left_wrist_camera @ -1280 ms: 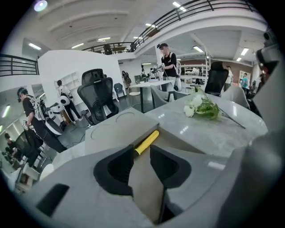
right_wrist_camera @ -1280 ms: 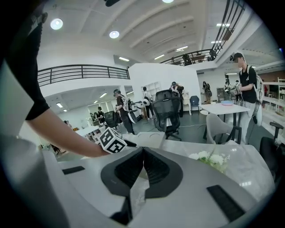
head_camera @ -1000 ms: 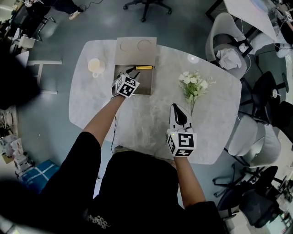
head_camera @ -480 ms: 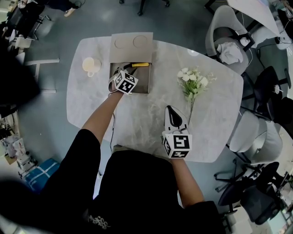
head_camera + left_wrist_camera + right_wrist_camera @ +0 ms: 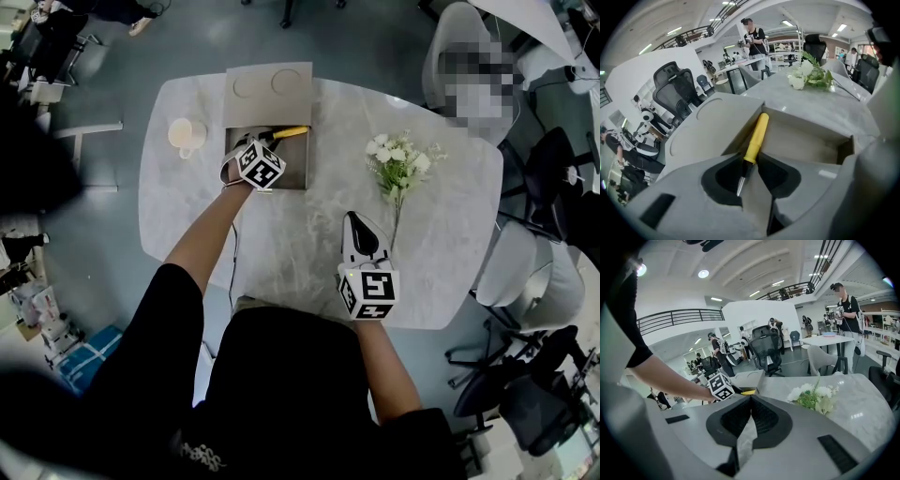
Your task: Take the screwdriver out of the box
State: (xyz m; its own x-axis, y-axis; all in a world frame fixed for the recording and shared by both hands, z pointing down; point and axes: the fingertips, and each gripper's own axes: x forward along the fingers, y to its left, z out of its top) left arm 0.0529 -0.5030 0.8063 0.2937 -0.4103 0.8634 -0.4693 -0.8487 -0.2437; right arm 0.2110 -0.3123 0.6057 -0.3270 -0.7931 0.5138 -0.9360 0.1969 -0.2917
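The left tongs (image 5: 751,163) reach steeply down into the open cardboard box (image 5: 298,176) at the far side of the tabletop (image 5: 281,244). Their jaws have just been closing and now bear from both sides on the screwdriver (image 5: 756,135), at the dark collar below its yellow handle. The metal tip lies in the gap behind the jaw tips and points towards the camera. The handle runs away from the jaws, and its end reaches the far edge of the box, where the lid (image 5: 270,92) joins. The lid is folded back beyond the box. The screwdriver is therefore inside the box, at its far end. The right tongs (image 5: 750,399) are fully closed, jaw tips meeting, with nothing between them. They sit low over the near part of the tabletop, well apart from the box. A bunch of white flowers (image 5: 398,164) lies to the right of the box. A pale cup (image 5: 186,136) stands to the left of the box.
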